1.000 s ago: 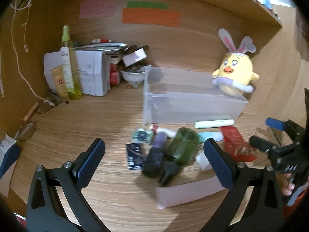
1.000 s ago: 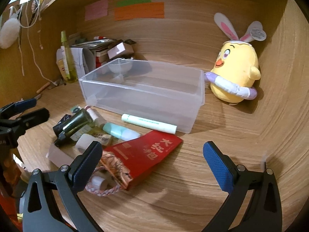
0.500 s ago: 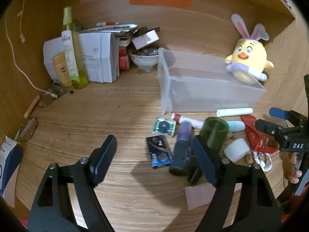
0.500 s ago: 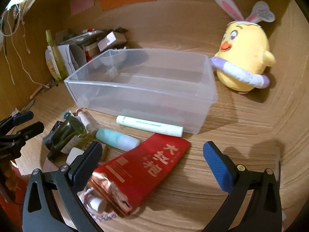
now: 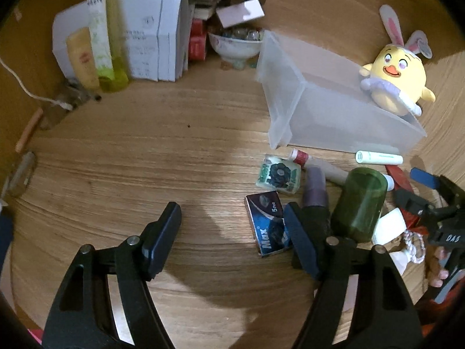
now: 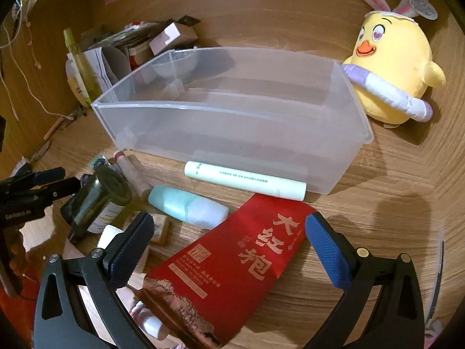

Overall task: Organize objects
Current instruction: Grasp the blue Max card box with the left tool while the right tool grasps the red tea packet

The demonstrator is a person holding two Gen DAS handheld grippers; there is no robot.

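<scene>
A clear plastic bin (image 6: 232,116) stands empty on the wooden desk; it also shows in the left wrist view (image 5: 328,110). In front of it lie a red foil packet (image 6: 232,273), a pale green tube (image 6: 244,180), a mint bottle (image 6: 186,206) and a dark green bottle (image 6: 98,197). My right gripper (image 6: 226,247) is open, straddling the red packet just above it. My left gripper (image 5: 232,232) is open and empty above bare desk, its right finger near a blue box (image 5: 268,224), a dark purple bottle (image 5: 315,186) and the green bottle (image 5: 360,203).
A yellow chick plush (image 6: 392,67) sits right of the bin. At the back left stand white boxes (image 5: 151,35), a bowl (image 5: 235,46), a tall green spray bottle (image 5: 104,35) and a tan tube (image 5: 82,58). A small round tin (image 5: 277,176) lies by the bin's corner.
Both grippers have moved forward and lower toward the pile. The right gripper now straddles the red packet. The left has shifted left, so the bottles sit at its right finger.
</scene>
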